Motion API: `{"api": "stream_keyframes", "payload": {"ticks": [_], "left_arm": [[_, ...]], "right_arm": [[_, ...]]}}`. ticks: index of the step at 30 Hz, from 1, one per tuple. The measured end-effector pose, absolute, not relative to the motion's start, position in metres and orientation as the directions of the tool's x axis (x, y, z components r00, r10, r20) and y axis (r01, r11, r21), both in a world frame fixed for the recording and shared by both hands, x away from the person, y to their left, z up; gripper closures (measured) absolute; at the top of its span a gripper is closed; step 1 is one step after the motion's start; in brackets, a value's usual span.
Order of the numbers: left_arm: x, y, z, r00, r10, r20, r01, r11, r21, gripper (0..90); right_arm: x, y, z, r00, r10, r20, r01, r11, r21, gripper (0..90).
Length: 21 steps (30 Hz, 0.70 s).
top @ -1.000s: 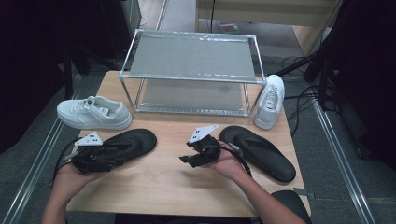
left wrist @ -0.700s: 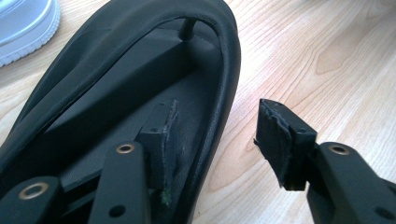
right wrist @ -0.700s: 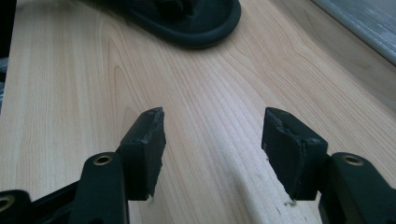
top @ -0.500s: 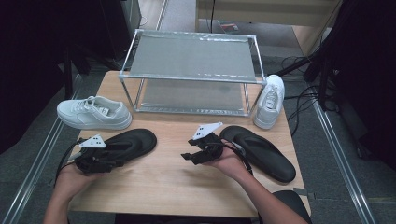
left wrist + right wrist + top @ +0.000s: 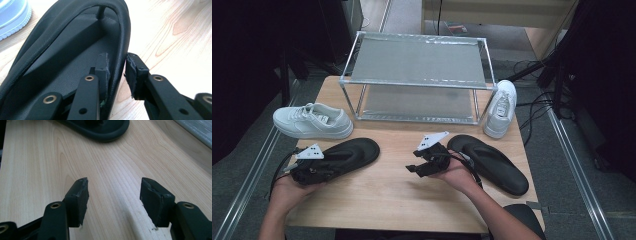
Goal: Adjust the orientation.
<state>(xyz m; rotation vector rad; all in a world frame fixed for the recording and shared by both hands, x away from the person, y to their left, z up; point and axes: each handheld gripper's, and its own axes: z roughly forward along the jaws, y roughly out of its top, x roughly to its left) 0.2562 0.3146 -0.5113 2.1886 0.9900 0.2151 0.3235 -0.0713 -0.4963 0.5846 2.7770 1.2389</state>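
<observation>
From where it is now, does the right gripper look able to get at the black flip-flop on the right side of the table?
Probably yes. The right gripper has open, empty jaws, the black flip-flop lies right beside that hand, and only bare wooden table shows around them.

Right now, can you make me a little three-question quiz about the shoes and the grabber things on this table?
1. True or false: the left gripper has its jaws on either side of the edge of a black flip-flop.
2. How many white sneakers are on the table?
3. What is between the jaws of the right gripper: A) a sneaker, B) a flip-flop, C) nothing?

Key: 1 true. 2 two: one at the left, one leaning on the metal rack at the right. 3 C.
</observation>
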Motion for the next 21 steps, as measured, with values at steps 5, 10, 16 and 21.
{"api": "stream_keyframes", "payload": {"ticks": [5, 10, 16, 21], "left_arm": [[0.258, 0.314, -0.509, 0.695, 0.705, -0.144, 0.594, -0.449, 0.668, 81.7], [0.260, 0.310, -0.505, 0.693, 0.710, -0.126, 0.595, -0.464, 0.656, 82.4], [0.258, 0.307, -0.493, 0.695, 0.714, -0.086, 0.579, -0.484, 0.656, 82.6], [0.260, 0.297, -0.482, 0.709, 0.699, -0.088, 0.566, -0.490, 0.663, 82.6]], "right_arm": [[0.323, -0.075, -0.495, -0.927, 0.357, 0.116, 0.323, 0.600, 0.732, 41.2], [0.327, -0.079, -0.497, -0.917, 0.373, 0.139, 0.350, 0.589, 0.729, 41.1], [0.331, -0.086, -0.499, -0.900, 0.403, 0.166, 0.387, 0.562, 0.731, 40.4], [0.334, -0.088, -0.501, -0.893, 0.408, 0.191, 0.408, 0.550, 0.729, 40.5]]}}
